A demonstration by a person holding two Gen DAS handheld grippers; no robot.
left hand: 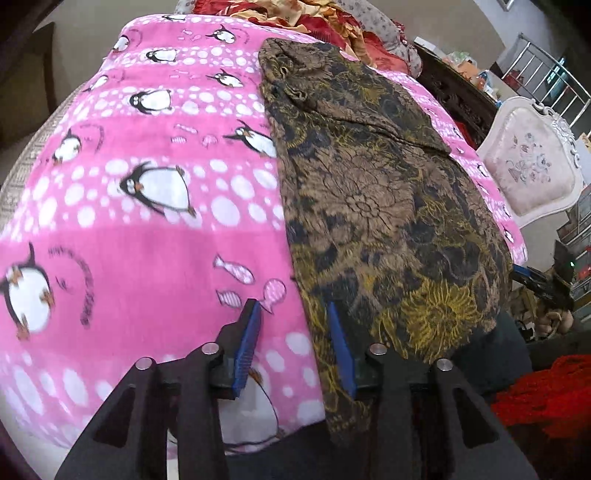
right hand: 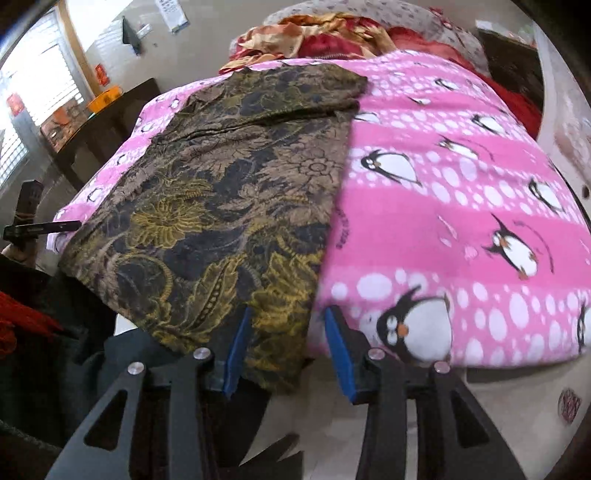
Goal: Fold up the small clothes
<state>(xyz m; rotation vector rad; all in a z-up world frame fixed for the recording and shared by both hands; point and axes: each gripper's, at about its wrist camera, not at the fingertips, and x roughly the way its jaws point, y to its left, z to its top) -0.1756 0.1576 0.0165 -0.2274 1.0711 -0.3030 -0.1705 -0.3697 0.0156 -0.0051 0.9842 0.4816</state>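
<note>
A brown and black garment with yellow flower print (left hand: 388, 192) (right hand: 221, 192) lies flat in a long folded strip on a pink penguin blanket (left hand: 147, 229) (right hand: 461, 206). My left gripper (left hand: 293, 314) is open at the near end of the garment's left edge. One blue pad hangs over the blanket and the other over the cloth, and neither presses on it. My right gripper (right hand: 287, 317) is open around the garment's near right corner. That corner droops between the blue pads, with a gap beside it.
A heap of red and gold bedding (left hand: 295, 18) (right hand: 325, 33) lies at the blanket's far end. A white padded chair (left hand: 532, 162) and red knitted fabric (left hand: 546, 395) are off to one side, and a dark wooden table (right hand: 107, 122) to the other.
</note>
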